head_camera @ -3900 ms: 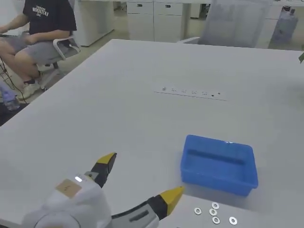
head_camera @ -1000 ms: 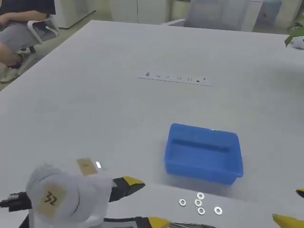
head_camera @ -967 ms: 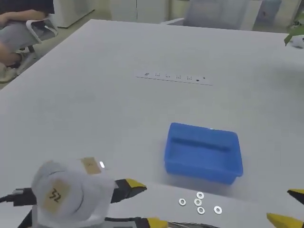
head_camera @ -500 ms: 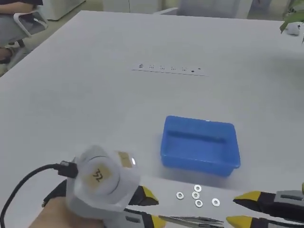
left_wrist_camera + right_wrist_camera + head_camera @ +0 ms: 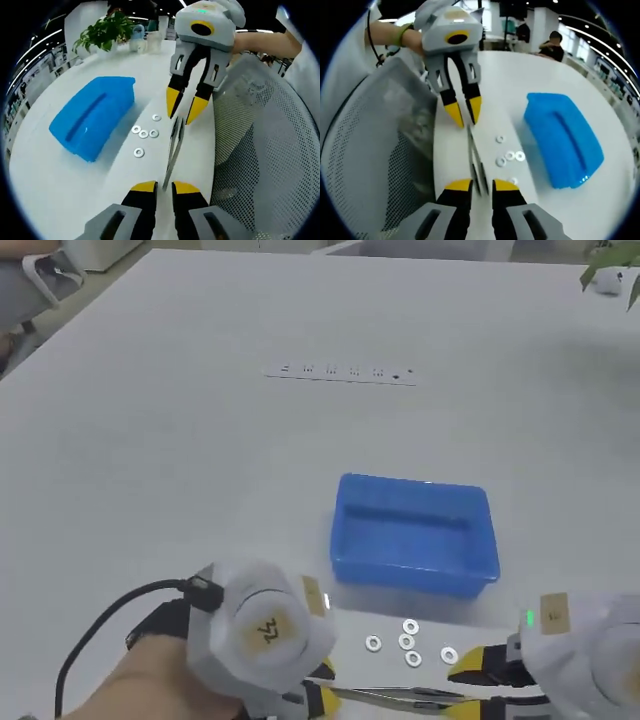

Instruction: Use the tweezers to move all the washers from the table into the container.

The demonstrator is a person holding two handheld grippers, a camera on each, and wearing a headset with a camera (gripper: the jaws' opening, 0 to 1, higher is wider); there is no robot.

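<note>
Nearest me, the tweezers (image 5: 173, 145) lie flat on the worktop (image 5: 200, 440). One end sits in the narrow gap of the left hand-held gripper (image 5: 166, 187), the other between the jaws of the right hand-held gripper (image 5: 481, 185), which are also slightly parted (neither visibly pinches them). Just beyond, five washers (image 5: 143, 134) lie loose beside the blue container (image 5: 90, 115), outside it.
</note>
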